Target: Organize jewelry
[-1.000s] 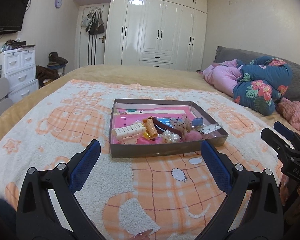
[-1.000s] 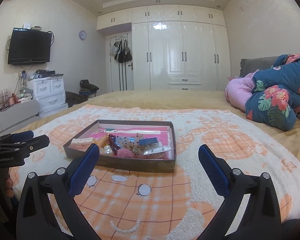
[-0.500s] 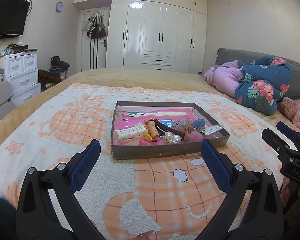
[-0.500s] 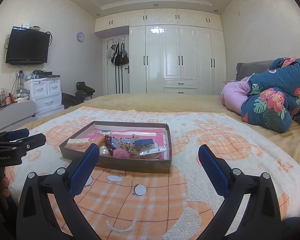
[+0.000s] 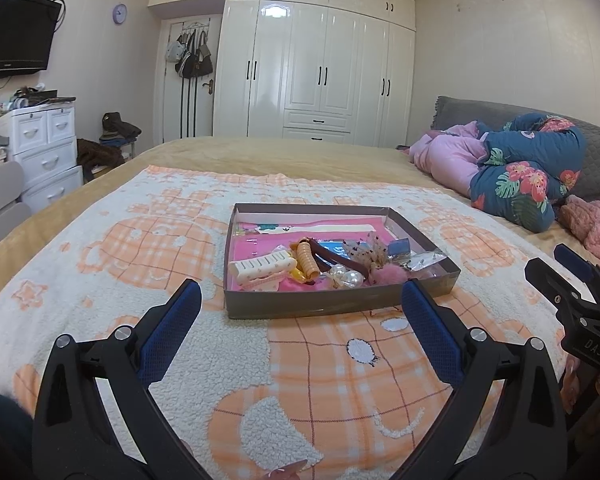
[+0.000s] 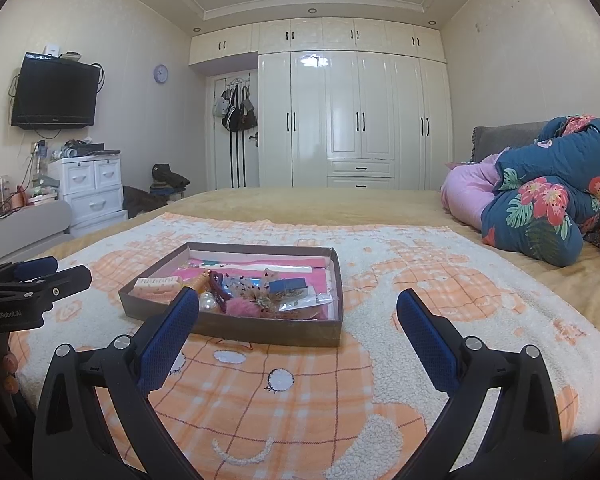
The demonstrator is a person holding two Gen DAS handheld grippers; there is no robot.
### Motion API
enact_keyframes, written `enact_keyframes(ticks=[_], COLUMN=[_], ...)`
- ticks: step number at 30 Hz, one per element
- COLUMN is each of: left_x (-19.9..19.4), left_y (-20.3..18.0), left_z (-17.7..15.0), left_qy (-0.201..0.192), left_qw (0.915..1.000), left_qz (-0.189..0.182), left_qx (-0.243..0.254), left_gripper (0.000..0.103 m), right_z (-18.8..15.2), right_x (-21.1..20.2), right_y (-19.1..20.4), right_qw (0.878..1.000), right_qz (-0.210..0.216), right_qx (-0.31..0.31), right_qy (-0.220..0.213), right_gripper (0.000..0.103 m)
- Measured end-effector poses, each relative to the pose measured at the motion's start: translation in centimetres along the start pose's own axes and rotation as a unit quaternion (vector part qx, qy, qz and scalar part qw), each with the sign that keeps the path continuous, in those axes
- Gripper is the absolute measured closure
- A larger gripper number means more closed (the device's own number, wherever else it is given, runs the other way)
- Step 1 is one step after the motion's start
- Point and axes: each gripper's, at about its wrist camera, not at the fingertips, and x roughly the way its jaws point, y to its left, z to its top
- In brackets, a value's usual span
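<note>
A shallow brown box (image 5: 332, 305) with a pink lining lies on the bed blanket; it also shows in the right wrist view (image 6: 260, 332). It holds a white hair clip (image 5: 262, 268), an orange spiral tie (image 5: 306, 262), pearl beads (image 5: 350, 278), a pink pompom (image 5: 390, 274) and small plastic packets (image 5: 424, 260). My left gripper (image 5: 300, 320) is open and empty, hovering in front of the box. My right gripper (image 6: 298, 328) is open and empty, just short of the box's near right side.
The orange and white fleece blanket (image 5: 320, 380) covers the bed. Folded quilts (image 5: 528, 168) and a pink knit item (image 5: 592, 224) lie at the right. A white drawer unit (image 5: 44, 148) stands at the left; wardrobes (image 5: 320, 68) at the far wall.
Both views have tilted up a little and both grippers have edged closer to the box. Both stay open and empty.
</note>
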Motion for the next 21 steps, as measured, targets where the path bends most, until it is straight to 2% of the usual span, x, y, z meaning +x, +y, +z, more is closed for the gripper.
enact_keyframes(ticks=[21], left_x=[-0.06], left_y=[0.05], left_z=[0.08], left_qy=[-0.001], left_qw=[1.0], left_qz=[0.001], left_qx=[-0.001], left_gripper=[0.011], right_z=[-0.34], right_x=[0.22], right_y=[0.16], right_qw=[1.0], right_qz=[0.002], right_qx=[-0.001], right_qy=[0.004], right_gripper=[0.006])
